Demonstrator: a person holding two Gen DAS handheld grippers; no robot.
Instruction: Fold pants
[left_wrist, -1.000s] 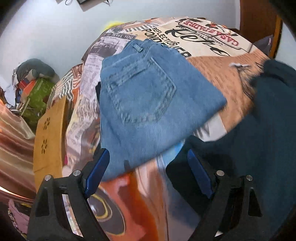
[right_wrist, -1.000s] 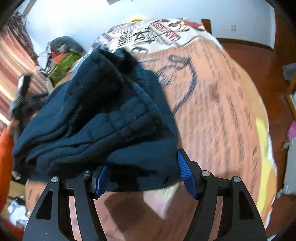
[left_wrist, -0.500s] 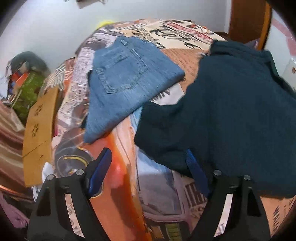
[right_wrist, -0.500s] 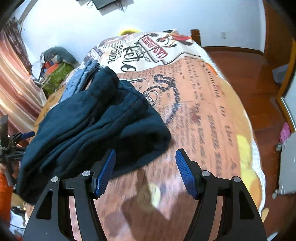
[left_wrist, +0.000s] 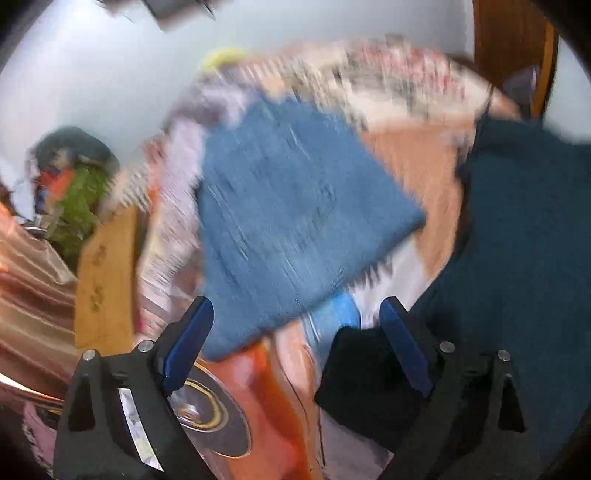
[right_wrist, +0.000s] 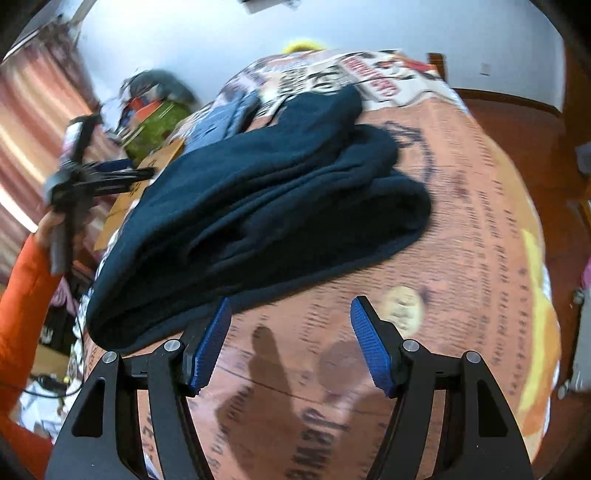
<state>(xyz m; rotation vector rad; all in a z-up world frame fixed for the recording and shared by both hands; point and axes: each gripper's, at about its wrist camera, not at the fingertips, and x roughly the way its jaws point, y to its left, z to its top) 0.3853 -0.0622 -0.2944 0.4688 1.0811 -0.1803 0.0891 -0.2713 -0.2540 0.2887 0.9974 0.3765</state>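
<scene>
Two garments lie on the bed, which is covered by a printed spread. The dark pants form a loose, bunched heap whose long axis runs from lower left to upper right in the right wrist view, the near end just beyond the left finger of the right gripper. The jaws of this gripper stand apart over bare spread, with nothing between them. In the left wrist view the same dark pants lie to the right, touching the right finger of the left gripper, whose jaws are opening and pinch no cloth. The folded jeans lie straight ahead of the left gripper, flat, long axis running away toward the wall. By these positions the right gripper appears nearer the heap's near edge; blur leaves waistband and leg ends undecided.
</scene>
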